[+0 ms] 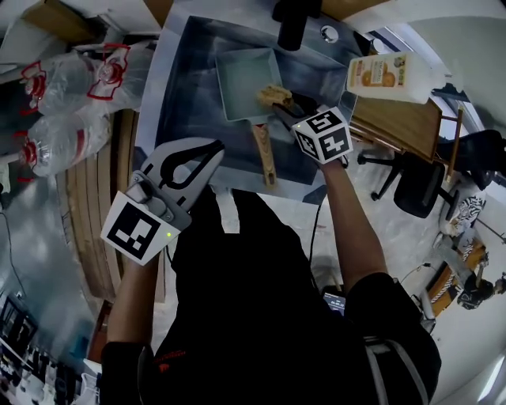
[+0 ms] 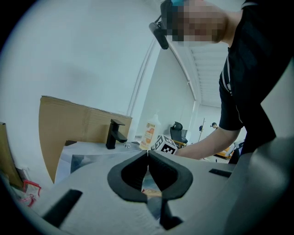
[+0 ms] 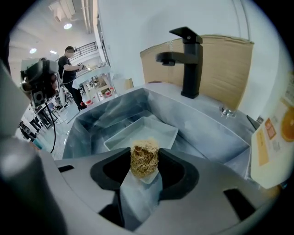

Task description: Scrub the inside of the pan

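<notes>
We find the pan in the sink, the faucet behind it and a bottle to the sink's right. Our right gripper holds the scrubber at the pan's right edge, and our left gripper sits before the sink's near rim.

Centre: grey metal sink basin, brushed, dull sheen. In it, pale grey-green square pan, smooth, matt inside; its long handle is bare light wood. The tan fibrous scrub pad is coarse, stringy and rough. Far side: black tap, smooth matt finish. Behind it, brown cardboard sheet, plain, matt. Far right: white bottle, smooth plastic, slight gloss, orange printed label. Left: clear bags, crinkled shiny plastic film, red print. Both left gripper and right gripper: grey matt plastic bodies, black ribbed rubbery pads.
</notes>
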Action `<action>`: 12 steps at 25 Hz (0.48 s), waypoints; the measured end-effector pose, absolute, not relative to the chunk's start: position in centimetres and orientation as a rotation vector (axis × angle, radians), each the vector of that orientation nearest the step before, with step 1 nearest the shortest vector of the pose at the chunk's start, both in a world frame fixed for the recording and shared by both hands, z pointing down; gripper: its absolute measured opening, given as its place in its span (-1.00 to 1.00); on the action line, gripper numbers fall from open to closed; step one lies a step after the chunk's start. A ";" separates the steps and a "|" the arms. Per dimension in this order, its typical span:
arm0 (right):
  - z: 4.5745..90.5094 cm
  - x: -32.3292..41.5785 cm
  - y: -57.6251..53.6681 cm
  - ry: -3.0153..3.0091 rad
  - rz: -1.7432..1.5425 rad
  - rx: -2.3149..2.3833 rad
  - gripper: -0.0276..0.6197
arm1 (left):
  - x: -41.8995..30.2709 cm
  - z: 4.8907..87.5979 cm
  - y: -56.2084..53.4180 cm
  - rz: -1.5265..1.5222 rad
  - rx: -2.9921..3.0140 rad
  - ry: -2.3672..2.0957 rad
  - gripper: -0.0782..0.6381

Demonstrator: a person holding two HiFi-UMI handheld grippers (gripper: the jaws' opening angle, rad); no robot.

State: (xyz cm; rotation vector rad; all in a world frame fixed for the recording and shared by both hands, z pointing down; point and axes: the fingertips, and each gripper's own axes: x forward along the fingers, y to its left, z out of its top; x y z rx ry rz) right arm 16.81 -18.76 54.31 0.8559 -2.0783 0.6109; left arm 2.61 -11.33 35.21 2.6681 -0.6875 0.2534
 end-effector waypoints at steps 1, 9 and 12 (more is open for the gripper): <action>53.6 16.6 -18.8 -2.092 0.608 0.865 -0.34 | 2.5 34.8 -11.2 0.255 2.674 -0.688 -0.71; 46.5 15.5 -18.1 -2.215 0.581 0.953 -0.34 | 1.2 31.1 -10.7 0.276 2.755 -0.708 -0.71; 43.2 15.2 -17.2 -2.273 0.576 0.994 -0.34 | 1.0 29.6 -10.2 0.280 2.785 -0.713 -0.71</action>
